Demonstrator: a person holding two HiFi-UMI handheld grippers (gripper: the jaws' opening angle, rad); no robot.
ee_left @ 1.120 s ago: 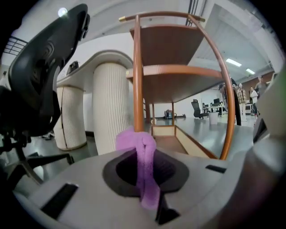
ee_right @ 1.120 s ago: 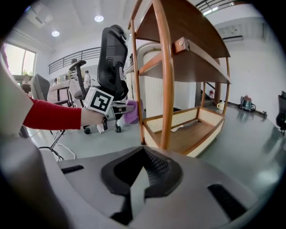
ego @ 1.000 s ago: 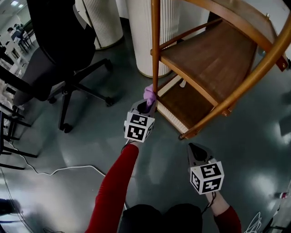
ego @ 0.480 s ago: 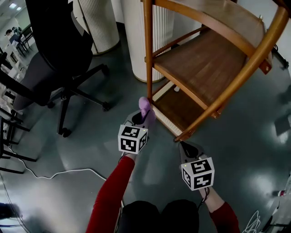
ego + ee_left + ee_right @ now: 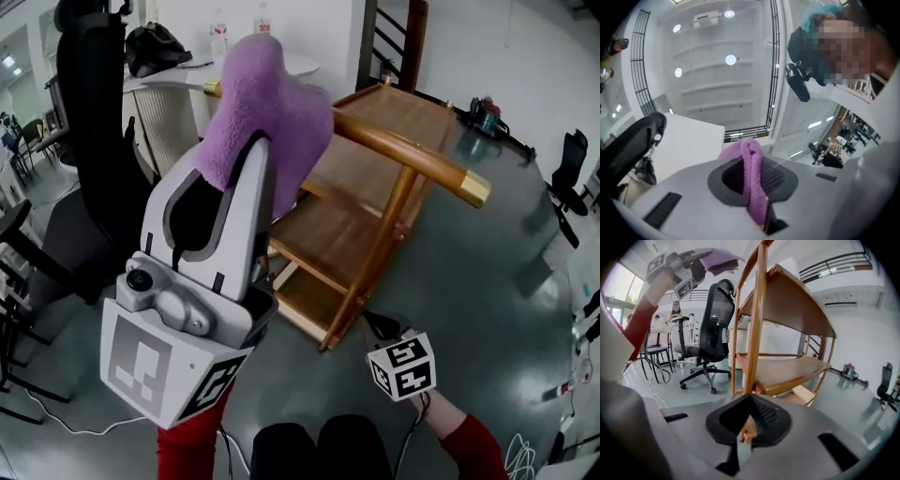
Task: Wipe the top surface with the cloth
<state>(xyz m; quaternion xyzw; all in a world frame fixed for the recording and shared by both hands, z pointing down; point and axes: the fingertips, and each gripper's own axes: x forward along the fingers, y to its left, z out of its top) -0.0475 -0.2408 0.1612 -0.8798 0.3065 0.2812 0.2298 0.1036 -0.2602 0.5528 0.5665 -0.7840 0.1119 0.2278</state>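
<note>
My left gripper [image 5: 246, 173] is raised close to the head camera, shut on a purple cloth [image 5: 267, 98] that bunches above its fingers. In the left gripper view the cloth [image 5: 752, 180] hangs pinched between the jaws, which point up at the ceiling. Beyond it stands a wooden shelf trolley whose top surface [image 5: 389, 117] lies behind and to the right of the cloth. My right gripper [image 5: 377, 323] is low near the trolley's front leg, shut and holding nothing. The right gripper view faces that leg [image 5: 757, 324] and shows the left gripper [image 5: 686, 268] high up with the cloth [image 5: 719, 259].
A black office chair [image 5: 89, 141] stands left of the trolley. A white round table [image 5: 187, 77] with bottles and a black bag [image 5: 155, 42] is behind. The trolley's middle shelf [image 5: 328, 239] and lower shelf sit under the top. A white cable [image 5: 56, 412] lies on the floor.
The left gripper has risen with the cloth from beside the trolley's leg to just in front of the head camera. The head view has tilted up. The right gripper stays low.
</note>
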